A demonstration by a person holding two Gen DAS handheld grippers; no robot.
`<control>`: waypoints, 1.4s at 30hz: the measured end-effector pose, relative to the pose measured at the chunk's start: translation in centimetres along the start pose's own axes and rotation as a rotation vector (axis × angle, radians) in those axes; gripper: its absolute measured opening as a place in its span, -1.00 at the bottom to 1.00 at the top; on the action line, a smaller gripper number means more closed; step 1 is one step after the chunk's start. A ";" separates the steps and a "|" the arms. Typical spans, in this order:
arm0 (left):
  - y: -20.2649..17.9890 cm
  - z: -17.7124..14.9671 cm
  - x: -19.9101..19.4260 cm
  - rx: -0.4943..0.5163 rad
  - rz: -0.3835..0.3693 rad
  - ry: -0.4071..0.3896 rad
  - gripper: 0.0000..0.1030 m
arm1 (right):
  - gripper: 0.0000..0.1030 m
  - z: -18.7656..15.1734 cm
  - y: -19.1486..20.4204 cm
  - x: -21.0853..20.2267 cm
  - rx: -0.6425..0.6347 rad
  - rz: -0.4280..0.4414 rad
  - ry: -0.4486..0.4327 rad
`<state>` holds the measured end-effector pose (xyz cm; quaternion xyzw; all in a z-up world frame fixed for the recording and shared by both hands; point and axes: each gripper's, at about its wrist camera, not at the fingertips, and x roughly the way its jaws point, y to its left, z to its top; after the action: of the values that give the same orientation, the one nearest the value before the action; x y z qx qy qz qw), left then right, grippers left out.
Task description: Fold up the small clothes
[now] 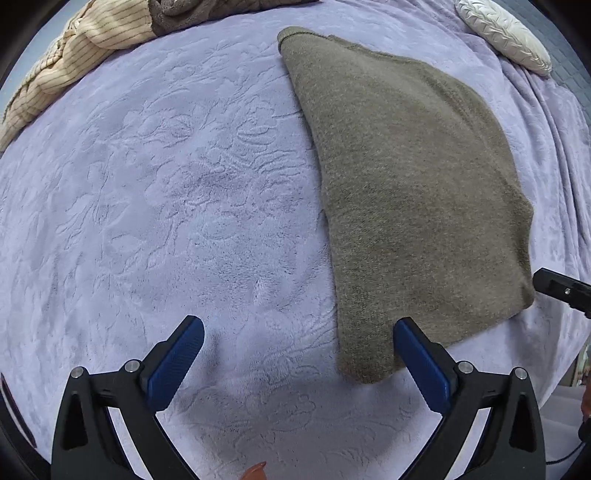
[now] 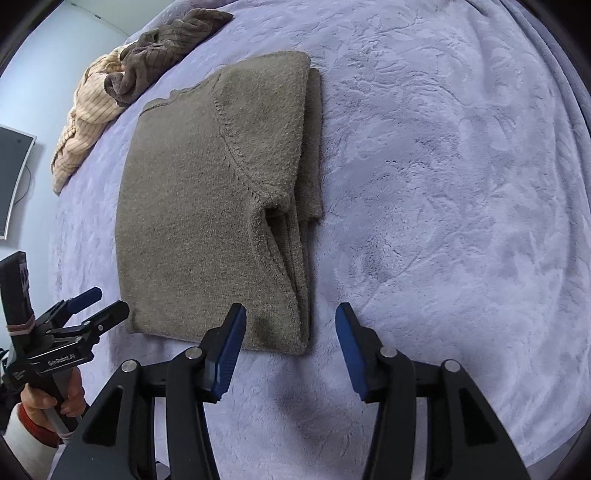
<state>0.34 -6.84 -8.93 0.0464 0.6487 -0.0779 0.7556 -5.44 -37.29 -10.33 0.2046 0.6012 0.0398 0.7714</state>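
An olive-brown knit sweater [image 1: 410, 192] lies folded flat on the lilac bedspread [image 1: 177, 206]; it also shows in the right wrist view [image 2: 207, 206] with a sleeve folded over its right side. My left gripper [image 1: 299, 332] is open and empty, hovering at the sweater's near left corner. My right gripper [image 2: 291, 314] is open and empty, at the sweater's near right corner. The left gripper also shows in the right wrist view [image 2: 99, 302], beside the sweater's near left edge.
A cream striped garment [image 1: 74, 62] and a brown garment [image 2: 166, 48] lie bunched at the bed's far edge. A white pillow [image 1: 506, 33] sits at the far right. A dark monitor [image 2: 11, 181] hangs on the wall to the left.
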 end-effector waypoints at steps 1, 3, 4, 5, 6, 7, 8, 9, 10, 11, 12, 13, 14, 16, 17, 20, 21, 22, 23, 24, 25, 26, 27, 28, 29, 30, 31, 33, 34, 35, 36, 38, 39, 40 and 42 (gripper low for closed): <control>0.0 0.0 0.2 -0.006 0.002 0.009 1.00 | 0.05 0.1 -0.2 0.0 0.000 0.007 0.002; 0.1 0.1 0.5 -0.022 0.004 0.019 1.00 | 0.05 0.5 -0.3 0.0 -0.003 0.022 0.008; 0.0 0.3 0.6 -0.022 0.006 0.020 1.00 | 0.05 0.6 -0.4 0.0 -0.006 0.026 0.010; -0.1 0.3 0.6 -0.019 0.008 0.024 1.00 | 0.05 0.8 -0.4 0.0 -0.009 0.033 0.012; -0.3 0.4 0.7 -0.014 0.009 0.029 1.00 | 0.05 0.9 -0.5 -0.1 -0.011 0.043 0.013; -0.4 0.5 0.8 -0.015 0.011 0.031 1.00 | 0.05 1.1 -0.7 -0.1 -0.011 0.054 0.012; -0.5 0.6 0.9 -0.018 0.010 0.035 1.00 | 0.05 1.4 -0.8 0.0 -0.009 0.067 0.011; -0.5 0.7 1.1 -0.026 0.007 0.042 1.00 | 0.05 1.8 -1.0 0.1 -0.001 0.084 0.005; -0.6 0.8 1.2 -0.033 0.005 0.048 1.00 | 0.05 2.3 -1.1 0.2 0.008 0.096 0.000; -0.5 0.9 1.3 -0.040 0.003 0.052 1.00 | 0.05 2.8 -1.3 0.4 0.022 0.112 -0.005; -0.4 1.0 1.5 -0.046 0.003 0.055 1.00 | 0.05 3.5 -1.5 0.6 0.046 0.139 -0.013; -0.3 1.1 1.6 -0.050 0.005 0.060 1.00 | 0.05 4.1 -1.7 0.8 0.063 0.159 -0.019; -0.8 1.1 2.0 -0.052 0.007 0.064 1.00 | 0.05 4.7 -1.9 1.0 0.083 0.180 -0.023; -0.9 1.2 2.3 -0.062 0.009 0.075 1.00 | 0.05 5.9 -2.3 1.7 0.114 0.218 -0.019; -1.0 1.4 2.5 -0.067 0.010 0.081 1.00 | 0.05 6.4 -2.4 1.9 0.121 0.232 -0.018; -1.2 2.0 3.1 -0.067 0.009 0.092 1.00 | -0.14 7.3 -2.3 2.7 0.104 0.246 0.003; -1.3 2.1 3.2 -0.067 0.012 0.094 1.00 | -0.54 7.6 -2.3 3.0 0.087 0.254 0.014; -1.2 2.1 3.5 -0.065 0.013 0.095 1.00 | -0.54 7.9 -2.1 3.3 0.076 0.261 0.025; -1.4 2.3 3.6 -0.062 0.014 0.098 1.00 | -0.55 7.9 -2.2 3.6 0.069 0.259 0.030; -1.6 2.4 3.8 -0.057 0.013 0.100 1.00 | -0.58 8.4 -2.3 3.8 0.065 0.259 0.031; -1.7 2.6 3.9 -0.053 0.015 0.103 1.00 | -0.59 8.3 -2.5 3.9 0.065 0.256 0.031; -1.8 2.7 4.0 -0.051 0.017 0.105 1.00 | -0.59 8.3 -2.6 4.0 0.067 0.254 0.031; -1.9 2.8 4.1 -0.046 0.013 0.109 1.00 | -0.59 8.2 -2.9 4.1 0.074 0.258 0.033; -2.0 2.9 4.1 -0.043 0.009 0.111 1.00 | -0.59 8.1 -3.1 4.2 0.080 0.263 0.036; -2.2 3.1 4.1 -0.042 0.004 0.113 1.00 | -0.59 8.0 -3.4 4.2 0.085 0.269 0.037; -2.0 3.2 4.2 -0.045 -0.009 0.116 1.00 | -0.59 7.9 -3.6 4.2 0.090 0.278 0.039; -1.8 3.4 4.2 -0.052 -0.023 0.119 1.00 | -0.59 7.8 -3.7 4.1 0.090 0.285 0.039; -1.2 3.6 4.2 -0.066 -0.043 0.115 1.00 | -0.59 7.7 -4.0 3.8 0.088 0.301 0.038; -0.9 3.8 4.1 -0.071 -0.050 0.108 1.00 | -0.59 7.9 -3.9 3.8 0.089 0.311 0.040; -0.6 4.0 3.9 -0.075 -0.056 0.100 1.00 | -0.59 7.7 -4.2 3.6 0.094 0.322 0.041; -0.5 4.3 3.7 -0.076 -0.061 0.086 1.00 | -0.58 7.6 -4.6 3.5 0.104 0.334 0.045; -0.3 4.9 3.3 -0.078 -0.076 0.062 1.00 | -0.50 7.6 -5.2 3.5 0.122 0.351 0.053; 0.0 5.4 2.9 -0.083 -0.094 0.042 1.00 | -0.36 7.5 -5.5 3.4 0.129 0.353 0.053; 0.3 5.9 2.7 -0.090 -0.113 0.023 1.00 | -0.34 7.5 -5.7 3.2 0.131 0.350 0.051; 0.9 6.9 2.3 -0.116 -0.159 -0.006 1.00 | -0.33 7.6 -5.9 2.7 0.127 0.361 0.041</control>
<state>7.55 -7.22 -10.15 -0.0493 0.6516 -0.1001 0.7503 1.38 -43.83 -13.47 0.3567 0.5717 0.1438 0.7248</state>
